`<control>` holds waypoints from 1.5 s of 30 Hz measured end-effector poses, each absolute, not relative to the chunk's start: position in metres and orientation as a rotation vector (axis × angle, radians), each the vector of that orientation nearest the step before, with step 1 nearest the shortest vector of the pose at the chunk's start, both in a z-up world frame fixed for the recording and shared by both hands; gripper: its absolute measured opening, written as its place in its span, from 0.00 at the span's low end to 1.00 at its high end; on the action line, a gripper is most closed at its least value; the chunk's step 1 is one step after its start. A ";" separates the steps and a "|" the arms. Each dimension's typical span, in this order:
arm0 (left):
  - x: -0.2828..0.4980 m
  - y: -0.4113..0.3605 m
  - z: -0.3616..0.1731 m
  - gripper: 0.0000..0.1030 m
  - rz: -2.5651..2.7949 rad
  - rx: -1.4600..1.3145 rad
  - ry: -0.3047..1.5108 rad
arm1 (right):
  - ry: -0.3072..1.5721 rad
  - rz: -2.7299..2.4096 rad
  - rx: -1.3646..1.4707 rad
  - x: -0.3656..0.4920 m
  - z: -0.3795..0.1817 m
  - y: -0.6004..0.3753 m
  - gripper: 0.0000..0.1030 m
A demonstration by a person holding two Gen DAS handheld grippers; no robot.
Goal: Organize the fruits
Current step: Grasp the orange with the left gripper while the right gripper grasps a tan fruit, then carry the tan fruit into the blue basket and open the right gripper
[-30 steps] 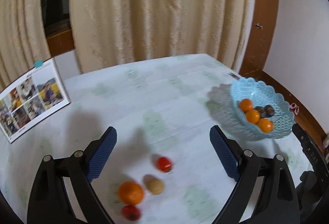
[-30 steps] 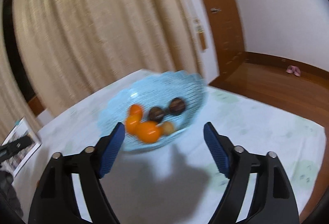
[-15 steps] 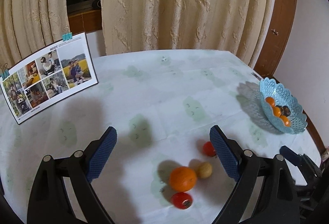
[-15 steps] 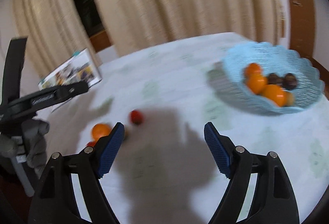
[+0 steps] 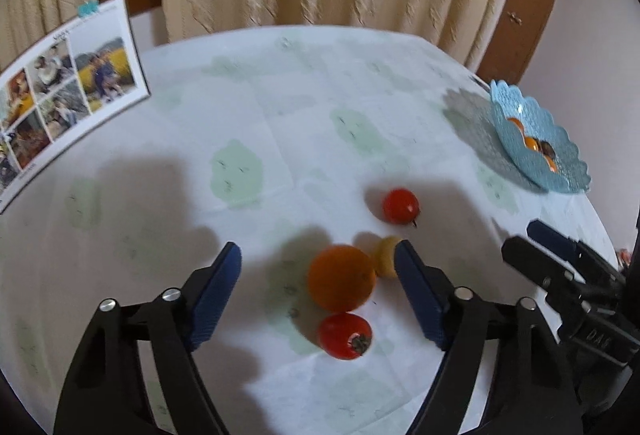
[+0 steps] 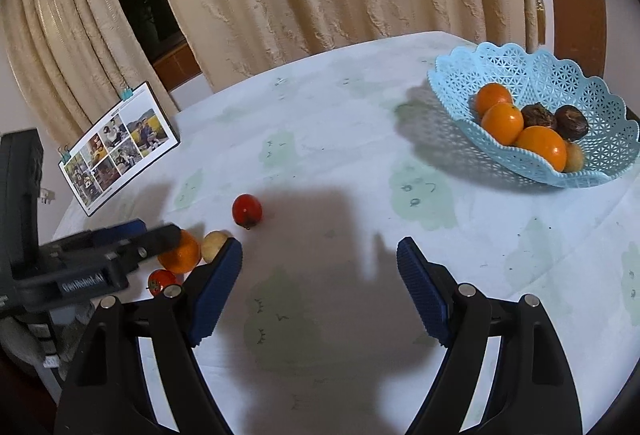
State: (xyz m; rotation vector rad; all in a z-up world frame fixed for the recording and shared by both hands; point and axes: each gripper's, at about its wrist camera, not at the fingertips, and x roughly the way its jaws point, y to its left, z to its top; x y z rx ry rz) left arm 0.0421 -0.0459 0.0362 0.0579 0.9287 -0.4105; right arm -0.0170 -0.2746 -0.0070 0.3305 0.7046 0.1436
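fruits partly sorted: several sit in basket (image 6: 532, 75), four loose on worktop (image 6: 340, 139) incl. orange (image 5: 341, 277); left tongs (image 5: 318, 275) and right tongs (image 6: 319, 271) both released, empty.

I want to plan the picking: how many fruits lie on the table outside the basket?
4: an orange, a small yellow fruit beside it, a red fruit nearest, another red one farther.

yellow fruit (image 5: 385, 256): part hidden by left tool pad | photo board (image 5: 60, 91): cut off at edge
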 end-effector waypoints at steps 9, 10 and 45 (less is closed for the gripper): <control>0.049 -0.046 0.024 0.36 -0.487 -0.013 0.990 | 0.704 0.162 0.321 -0.018 -0.005 -0.271 0.79; 0.048 -0.045 0.027 0.36 -0.482 -0.011 0.978 | 0.706 0.168 0.318 -0.018 -0.004 -0.269 0.79; 0.048 -0.006 0.074 0.36 -0.361 -0.062 0.853 | 0.861 0.362 0.177 0.037 -0.017 -0.187 0.26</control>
